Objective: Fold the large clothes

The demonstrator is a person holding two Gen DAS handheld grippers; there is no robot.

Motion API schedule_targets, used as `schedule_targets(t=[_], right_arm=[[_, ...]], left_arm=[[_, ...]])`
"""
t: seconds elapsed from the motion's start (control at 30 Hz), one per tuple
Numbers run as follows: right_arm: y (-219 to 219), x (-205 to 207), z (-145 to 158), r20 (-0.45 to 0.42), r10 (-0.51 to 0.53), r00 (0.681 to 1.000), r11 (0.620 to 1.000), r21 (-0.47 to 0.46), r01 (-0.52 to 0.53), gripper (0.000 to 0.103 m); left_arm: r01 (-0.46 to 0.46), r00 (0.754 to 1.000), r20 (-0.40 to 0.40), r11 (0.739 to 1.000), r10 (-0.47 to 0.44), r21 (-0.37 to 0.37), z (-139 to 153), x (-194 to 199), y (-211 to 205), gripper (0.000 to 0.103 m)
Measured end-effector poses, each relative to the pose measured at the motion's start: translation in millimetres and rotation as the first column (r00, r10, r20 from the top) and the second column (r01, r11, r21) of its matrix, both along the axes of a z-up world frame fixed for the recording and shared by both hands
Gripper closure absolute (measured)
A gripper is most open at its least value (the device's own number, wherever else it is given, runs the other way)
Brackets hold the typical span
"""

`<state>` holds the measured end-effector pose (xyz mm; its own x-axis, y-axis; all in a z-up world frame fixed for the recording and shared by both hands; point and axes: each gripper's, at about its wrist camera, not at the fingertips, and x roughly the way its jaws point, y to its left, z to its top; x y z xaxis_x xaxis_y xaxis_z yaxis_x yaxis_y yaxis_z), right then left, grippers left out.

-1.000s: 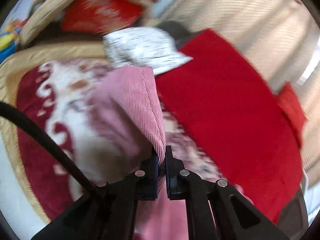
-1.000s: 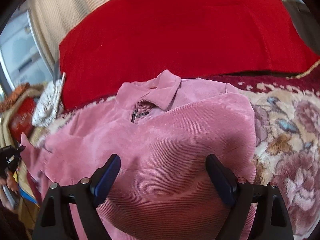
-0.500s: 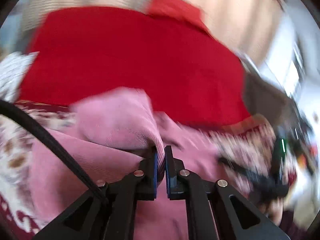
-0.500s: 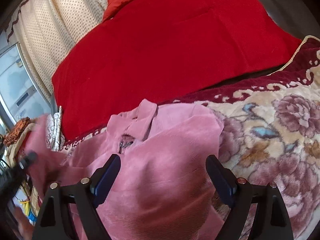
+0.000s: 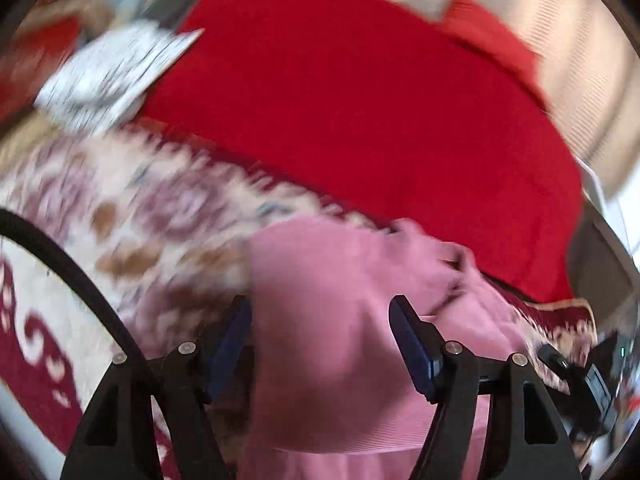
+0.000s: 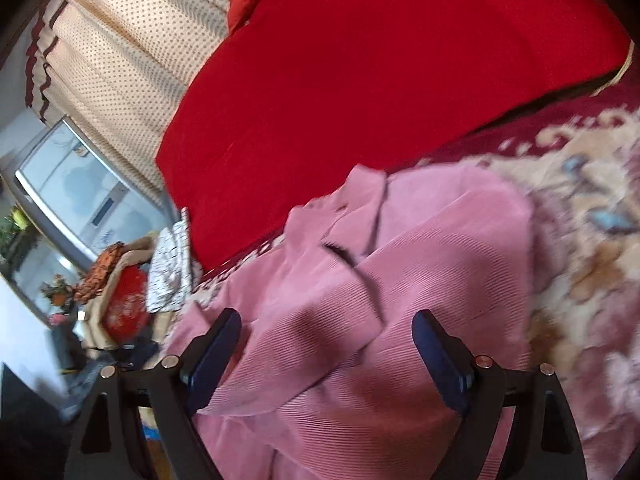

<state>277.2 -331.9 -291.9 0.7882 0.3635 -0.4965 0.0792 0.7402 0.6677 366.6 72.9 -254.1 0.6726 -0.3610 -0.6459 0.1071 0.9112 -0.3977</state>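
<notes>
A pink corduroy jacket [image 6: 400, 280] lies on the floral bed blanket [image 6: 592, 264], both sleeves folded in over the body, collar toward the red cushion. It also shows in the left wrist view [image 5: 332, 320], blurred. My left gripper [image 5: 320, 344] is open and empty just above the jacket's left folded edge. My right gripper [image 6: 326, 356] is open and empty over the jacket's lower part. Neither holds cloth.
A large red cushion [image 6: 380, 64] lies behind the jacket, also in the left wrist view [image 5: 360, 100]. A white patterned cloth [image 5: 112, 68] sits at the far left. Dotted curtains [image 6: 132, 52] and a cluttered stand [image 6: 116, 304] are beyond the bed.
My left gripper was shut on the jacket's sleeve, carried it over the body, then opened and let it go. The right gripper stayed open and shifted slightly back.
</notes>
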Motion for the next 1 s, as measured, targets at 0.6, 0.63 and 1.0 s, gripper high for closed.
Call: schedule_targets(t=[0.6, 0.63, 1.0], right_arm=[[60, 50, -19, -0.06, 0.106, 0.993, 0.994, -0.031, -0.108, 0.081], [63, 49, -18, -0.066, 0.1, 0.993, 0.992, -0.069, -0.104, 0.085], [71, -1, 34, 0.135, 0.01, 0.991, 0.93, -0.366, 0.041, 0.09]], left_arm=[[0.106, 0.985, -0.159, 0.97, -0.072, 0.218, -46, -5, -50, 0.032], [0.106, 0.985, -0.157, 0.969, -0.072, 0.223, -46, -5, -50, 0.032], [0.025, 0.999, 0.032, 0.973, -0.033, 0.23, -9, -26, -51, 0.032]])
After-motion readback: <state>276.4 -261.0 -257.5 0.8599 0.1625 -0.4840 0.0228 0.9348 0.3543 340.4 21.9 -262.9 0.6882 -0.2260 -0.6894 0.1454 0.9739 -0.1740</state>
